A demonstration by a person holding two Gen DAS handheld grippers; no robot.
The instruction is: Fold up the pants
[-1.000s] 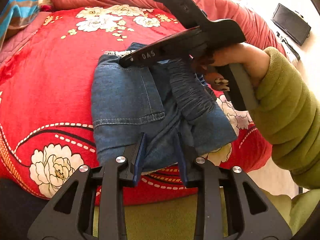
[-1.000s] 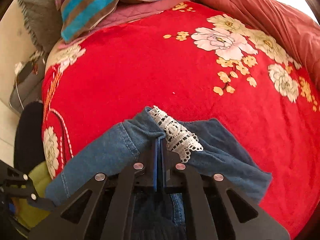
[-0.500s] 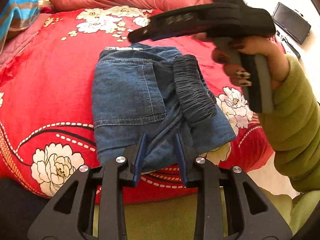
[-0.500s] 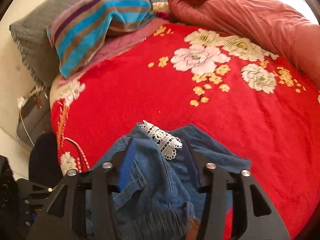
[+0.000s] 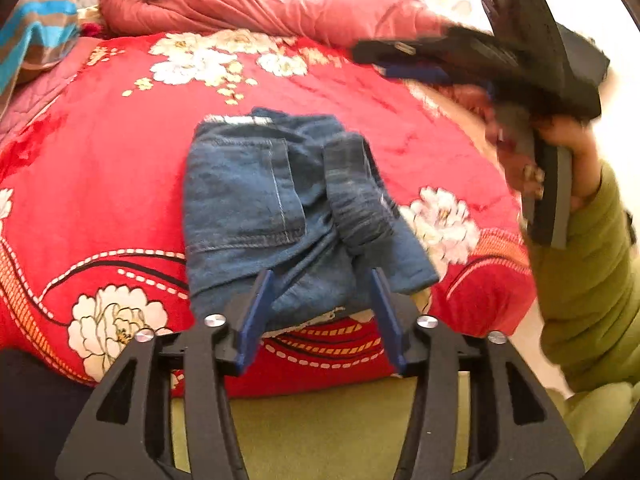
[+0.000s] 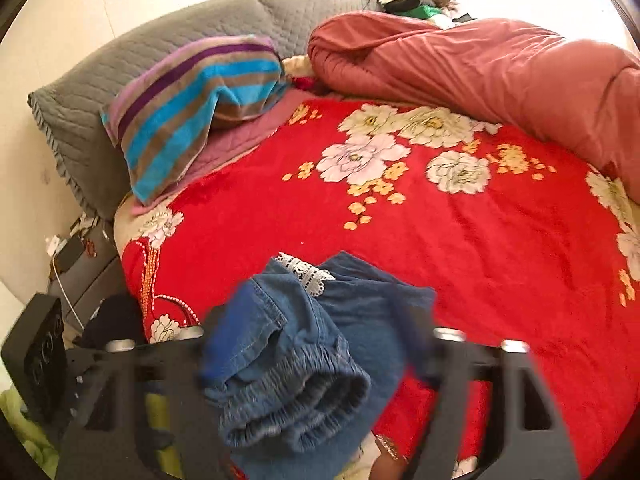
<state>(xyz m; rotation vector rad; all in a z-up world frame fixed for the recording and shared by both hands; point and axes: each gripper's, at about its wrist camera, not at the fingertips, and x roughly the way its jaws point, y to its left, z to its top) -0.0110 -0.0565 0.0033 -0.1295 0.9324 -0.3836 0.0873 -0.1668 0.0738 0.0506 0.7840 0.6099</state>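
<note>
Blue denim lies in a compact bundle near the front edge of the bed: the pants [image 5: 280,208] rest folded on the red flowered blanket [image 5: 100,160], with the gathered waistband on top toward the right and a strip of white lace at the far end. At the left, the left gripper [image 5: 320,304] hovers at the near edge of the bundle; its jaws have just been opening, they stand about half apart now, and the pads do not seem to press the cloth, so it holds nothing. Further right, the right gripper [image 5: 404,64] is lifted above the bed in a hand with a green sleeve [image 5: 592,280]; its jaws have just been opening too, they are wide and empty. The risk, I think, is that the loose bundle springs open or slides off the front edge, because nothing pins it and the thick waistband sits high on one side; a finger that catches a fold could also drag it. The right gripper and the hand are blurred in both views. The underside of the bundle is hidden, so how neat the lower layers are I cannot tell.
</note>
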